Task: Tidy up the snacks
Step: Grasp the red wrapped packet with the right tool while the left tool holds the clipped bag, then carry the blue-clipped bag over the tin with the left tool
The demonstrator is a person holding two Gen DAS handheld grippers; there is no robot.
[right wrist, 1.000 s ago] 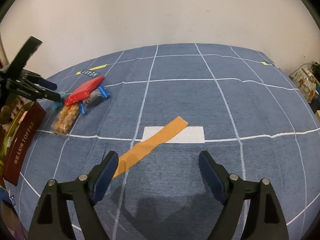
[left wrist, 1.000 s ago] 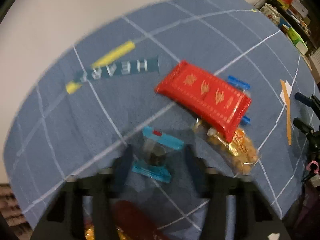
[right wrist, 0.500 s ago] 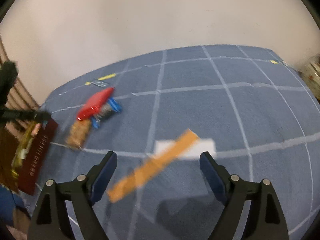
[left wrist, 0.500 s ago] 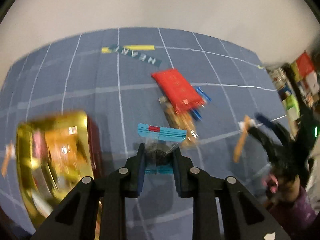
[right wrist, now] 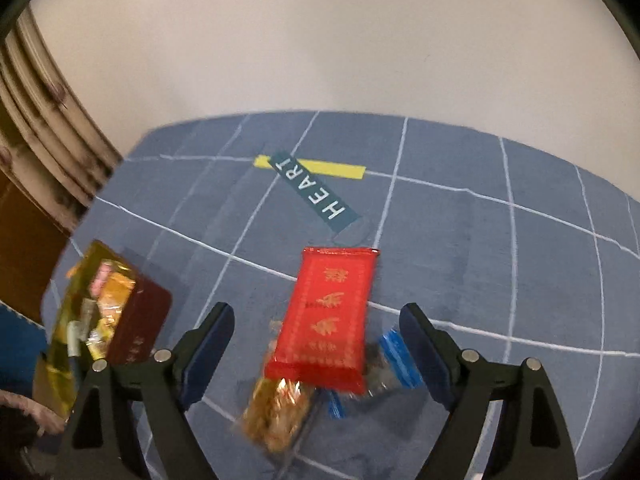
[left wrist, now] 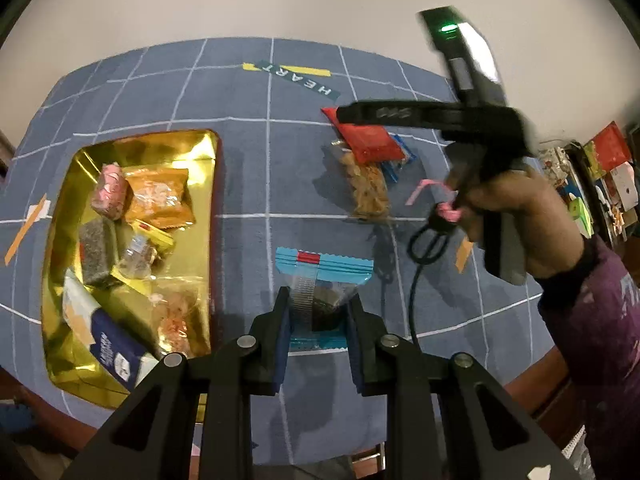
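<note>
Two grippers work over a blue cloth [left wrist: 248,168] crossed by white grid lines. The left gripper [left wrist: 318,320] has its blue pads pressed in on a clear snack pouch with light blue ends [left wrist: 320,280]; the pouch's serrated top edge, marked with a small red patch, stands out ahead of the fingertips, and something dark shows inside it. To that gripper's left lies a gold-lined box [left wrist: 208,148], open and holding several wrapped snacks: an orange packet [left wrist: 160,196], a pink one [left wrist: 110,196], a dark block and a navy-and-white packet whose print is too blurred to read.

Ahead and to the right of the left gripper, a red packet [left wrist: 370,142] lies on top of a clear bag of golden snacks [left wrist: 370,188] and a blue-edged pouch [left wrist: 402,156]. The right gripper [right wrist: 316,348] hangs spread wide above this pile, gripping nothing, with the red packet [right wrist: 326,316] lying between its fingers; gold characters run down the packet but cannot be read. The golden bag [right wrist: 276,412] is nearer than the red packet. Beyond the pile, a dark green label [right wrist: 312,192] reads "HEART" and crosses a yellow strip [right wrist: 340,170]. The box's maroon side [right wrist: 140,328] shows to the right gripper's left.
</note>
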